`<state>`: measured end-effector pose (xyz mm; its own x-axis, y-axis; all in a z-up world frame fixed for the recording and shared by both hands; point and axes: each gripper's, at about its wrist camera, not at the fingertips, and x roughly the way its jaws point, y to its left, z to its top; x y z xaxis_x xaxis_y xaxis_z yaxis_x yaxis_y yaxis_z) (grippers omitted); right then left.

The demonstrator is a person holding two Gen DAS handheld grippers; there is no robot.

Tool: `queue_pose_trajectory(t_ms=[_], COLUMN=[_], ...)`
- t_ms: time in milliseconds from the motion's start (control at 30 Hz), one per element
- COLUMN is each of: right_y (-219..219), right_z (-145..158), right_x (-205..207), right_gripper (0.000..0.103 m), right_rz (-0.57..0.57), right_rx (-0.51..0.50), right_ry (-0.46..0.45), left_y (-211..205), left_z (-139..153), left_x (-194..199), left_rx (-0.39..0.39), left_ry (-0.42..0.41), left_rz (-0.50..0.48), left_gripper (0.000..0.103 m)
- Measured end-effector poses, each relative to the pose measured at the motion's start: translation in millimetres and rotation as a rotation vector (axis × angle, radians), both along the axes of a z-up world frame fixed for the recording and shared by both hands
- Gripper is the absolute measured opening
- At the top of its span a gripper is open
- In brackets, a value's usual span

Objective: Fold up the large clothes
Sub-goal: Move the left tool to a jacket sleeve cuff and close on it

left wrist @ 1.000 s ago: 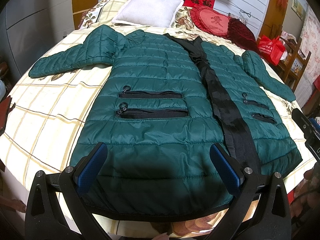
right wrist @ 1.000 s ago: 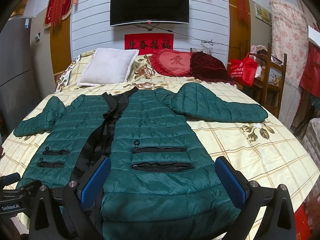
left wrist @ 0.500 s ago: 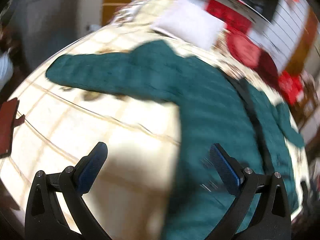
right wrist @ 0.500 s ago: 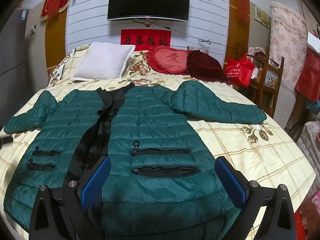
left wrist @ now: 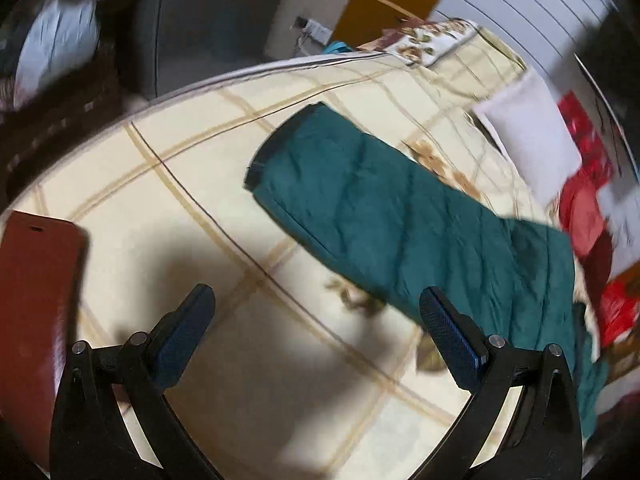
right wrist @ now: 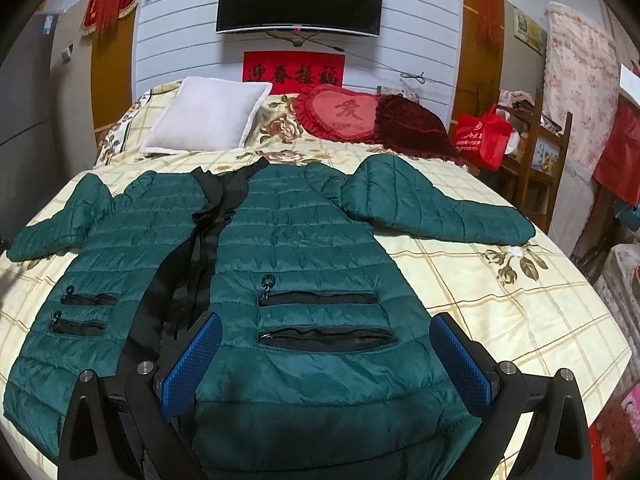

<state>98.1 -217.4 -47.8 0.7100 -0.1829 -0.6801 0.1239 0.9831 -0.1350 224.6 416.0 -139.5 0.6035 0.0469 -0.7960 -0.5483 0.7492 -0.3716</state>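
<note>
A dark green quilted jacket lies flat and spread out on the bed, front up, with a black centre strip and zip pockets. Its right sleeve stretches to the right, its left sleeve to the left. In the left wrist view that left sleeve lies across the cream checked bedspread. My left gripper is open and empty, above the bedspread just short of the sleeve. My right gripper is open and empty, over the jacket's hem.
A white pillow, a red heart cushion and a dark red cushion lie at the head of the bed. A red bag sits on a wooden shelf at right. A reddish-brown object borders the bed's left side.
My left gripper has swung left, from over the jacket's hem to the left sleeve and its cuff. My right gripper has risen slightly over the hem. Both stay open.
</note>
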Motion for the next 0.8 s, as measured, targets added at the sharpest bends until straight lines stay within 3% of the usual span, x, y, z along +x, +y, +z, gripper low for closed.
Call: queue_pose_trajectory(t_ms=[167, 267, 467, 500, 533, 633, 733, 800], right_y=[-0.4, -4.2, -10.5, -10.0, -9.4, -3.3, 3.0, 4.7], right_z=[-2.9, -7.3, -10.6, -10.0, -9.8, -10.0, -11.6, -11.6], right_x=[3.0, 7.2, 10.6, 10.7, 11.0, 12.7, 15.0, 15.0], right_gripper=[0.103, 0.103, 0.103, 0.103, 0.103, 0.103, 0.103, 0.103], right_rz=[0.004, -0.005, -0.027, -0.028, -0.028, -0.019, -0.006, -0.003], right_rx=[-0.021, -0.024, -0.015, -0.015, -0.016, -0.024, -0.04, -0.042], right_ry=[0.02, 0.038, 0.049, 0.045, 0.043, 0.04, 0.047, 0.046], left_y=[14.9, 25.7, 55.6, 57.9, 59.4, 56.7, 51.2, 49.2], left_z=[0.6, 0.5, -4.3, -5.3, -6.2, -6.9, -1.8, -0.4], left_x=[24.2, 39.4, 47.1, 44.9, 44.8, 50.8, 49.6, 53.6], left_rx=[-0.013, -0.07, -0.283, -0.303, -0.31, -0.281, -0.223, -0.202], left_ry=[-0.036, -0.081, -0.251, -0.272, -0.282, -0.26, -0.272, -0.273], left_rz=[0.01, -0.017, 0.011, 0.02, 0.024, 0.019, 0.008, -0.005], left_gripper=[0.102, 0.102, 0.102, 0.096, 0.083, 0.055, 0.042, 0.042])
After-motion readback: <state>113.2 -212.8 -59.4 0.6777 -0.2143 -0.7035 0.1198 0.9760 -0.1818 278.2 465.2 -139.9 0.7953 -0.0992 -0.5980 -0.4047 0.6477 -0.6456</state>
